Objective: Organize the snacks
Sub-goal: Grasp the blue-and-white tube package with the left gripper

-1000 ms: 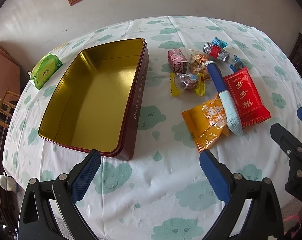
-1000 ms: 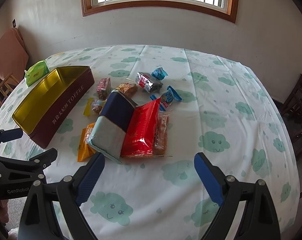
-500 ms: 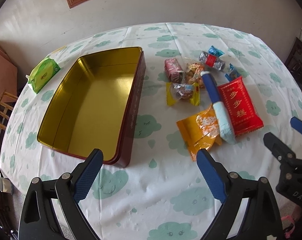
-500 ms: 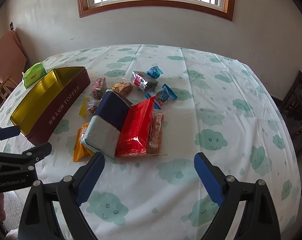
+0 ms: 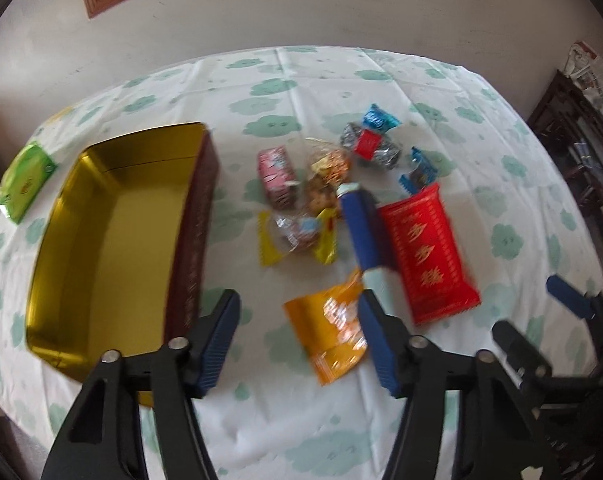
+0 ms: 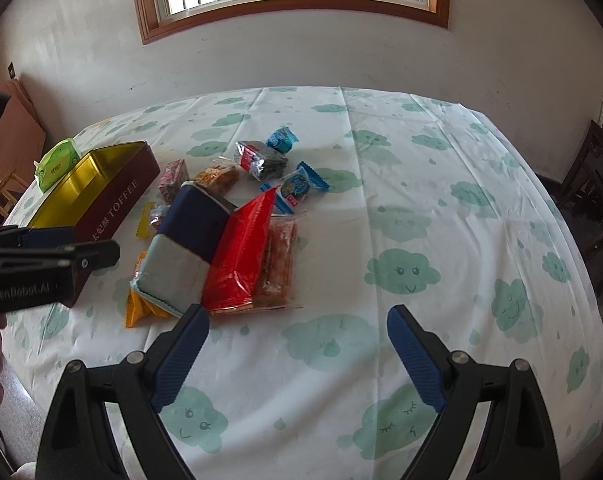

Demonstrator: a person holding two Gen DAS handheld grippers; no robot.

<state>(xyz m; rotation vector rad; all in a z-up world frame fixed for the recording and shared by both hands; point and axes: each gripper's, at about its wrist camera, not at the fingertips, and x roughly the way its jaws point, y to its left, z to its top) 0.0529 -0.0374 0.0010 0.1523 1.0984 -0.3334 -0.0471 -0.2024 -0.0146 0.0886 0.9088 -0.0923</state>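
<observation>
The left gripper (image 5: pixel 299 340) hovers with its 2 blue-padded fingers (image 5: pixel 217 336) spread wide, holding nothing. Between their tips lies the orange foil snack packet (image 5: pixel 333 332); beyond them sits the heap of wrapped snacks with the red rectangular packet (image 5: pixel 425 256). Left of the fingers stands the open gold-lined toffee tin (image 5: pixel 109 232). The right gripper (image 6: pixel 297 354) is likewise wide and empty above the cloud-print tabletop (image 6: pixel 441 220), the snacks ahead-left.

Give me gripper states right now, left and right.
Left gripper: open, holding nothing, over the orange snack packet.
Right gripper: open, holding nothing, above bare tablecloth.
</observation>
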